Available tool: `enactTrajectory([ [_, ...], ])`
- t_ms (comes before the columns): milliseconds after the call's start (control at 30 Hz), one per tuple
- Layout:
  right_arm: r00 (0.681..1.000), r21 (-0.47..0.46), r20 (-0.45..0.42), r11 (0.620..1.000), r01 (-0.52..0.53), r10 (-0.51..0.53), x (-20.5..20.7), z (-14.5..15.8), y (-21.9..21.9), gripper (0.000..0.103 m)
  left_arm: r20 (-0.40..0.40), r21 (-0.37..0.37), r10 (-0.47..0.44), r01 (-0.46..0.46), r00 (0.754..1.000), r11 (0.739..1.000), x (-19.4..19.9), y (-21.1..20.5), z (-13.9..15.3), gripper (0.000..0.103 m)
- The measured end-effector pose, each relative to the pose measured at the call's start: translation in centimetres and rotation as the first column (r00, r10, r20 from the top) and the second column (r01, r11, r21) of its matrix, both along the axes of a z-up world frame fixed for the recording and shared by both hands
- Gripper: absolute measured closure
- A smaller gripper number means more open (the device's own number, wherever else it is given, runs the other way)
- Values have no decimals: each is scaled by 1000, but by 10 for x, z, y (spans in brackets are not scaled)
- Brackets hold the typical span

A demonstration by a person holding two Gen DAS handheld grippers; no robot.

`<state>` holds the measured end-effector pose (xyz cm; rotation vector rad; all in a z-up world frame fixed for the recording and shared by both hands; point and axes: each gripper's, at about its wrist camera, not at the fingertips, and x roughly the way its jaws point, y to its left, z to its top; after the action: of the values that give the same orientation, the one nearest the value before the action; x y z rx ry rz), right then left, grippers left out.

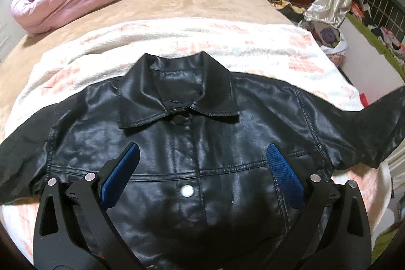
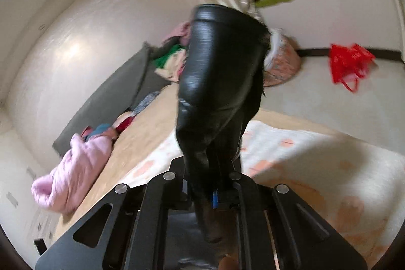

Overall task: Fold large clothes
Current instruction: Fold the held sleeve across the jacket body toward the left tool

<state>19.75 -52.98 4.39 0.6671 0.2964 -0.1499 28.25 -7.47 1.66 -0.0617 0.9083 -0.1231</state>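
I see the black leather jacket (image 1: pixel 192 143) lying front-up on the white patterned blanket (image 1: pixel 278 42) over the bed, collar (image 1: pixel 177 90) at the far side, hem toward me, its body running near to far. My left gripper (image 1: pixel 202 158) hovers over the chest with its blue-padded fingers (image 1: pixel 121 168) spread wide, one on each side of the button placket, grasping nothing.

My right gripper (image 2: pixel 215 194) is clenched on the jacket's right sleeve (image 2: pixel 217 62), and the cuff stands up and away from the fingers, lifted off the blanket. In the left wrist view that same sleeve (image 1: pixel 379 123) rises off the right edge of the bed, while the left sleeve (image 1: pixel 22 151) lies flat, stretched out to the left.

I judge the coming move is to carry the raised sleeve leftward across the chest. So the right hand does the work; the sleeve's long axis must swing from pointing outward to lying across the body, toward the open left fingers.
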Motion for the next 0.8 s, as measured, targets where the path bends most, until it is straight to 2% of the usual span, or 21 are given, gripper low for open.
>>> enactTrajectory([
  [233, 984, -127, 65, 980, -155, 164, 8, 50, 69, 96, 36, -49, 16, -14, 999, 999, -9, 35, 23, 9],
  [467, 935, -242, 109, 921, -304, 337, 17, 86, 150, 96, 50, -120, 62, -56, 997, 991, -18, 81, 36, 9],
  [567, 904, -290, 117, 885, -364, 411, 24, 101, 184, 96, 47, -164, 83, -75, 995, 984, -22, 104, 38, 9],
  [667, 857, -320, 129, 839, -440, 499, 24, 110, 221, 96, 46, -211, 103, -91, 994, 973, -26, 128, 40, 9],
  [800, 785, -376, 118, 759, -532, 608, 16, 110, 282, 96, 35, -286, 124, -109, 992, 952, -32, 156, 41, 9],
])
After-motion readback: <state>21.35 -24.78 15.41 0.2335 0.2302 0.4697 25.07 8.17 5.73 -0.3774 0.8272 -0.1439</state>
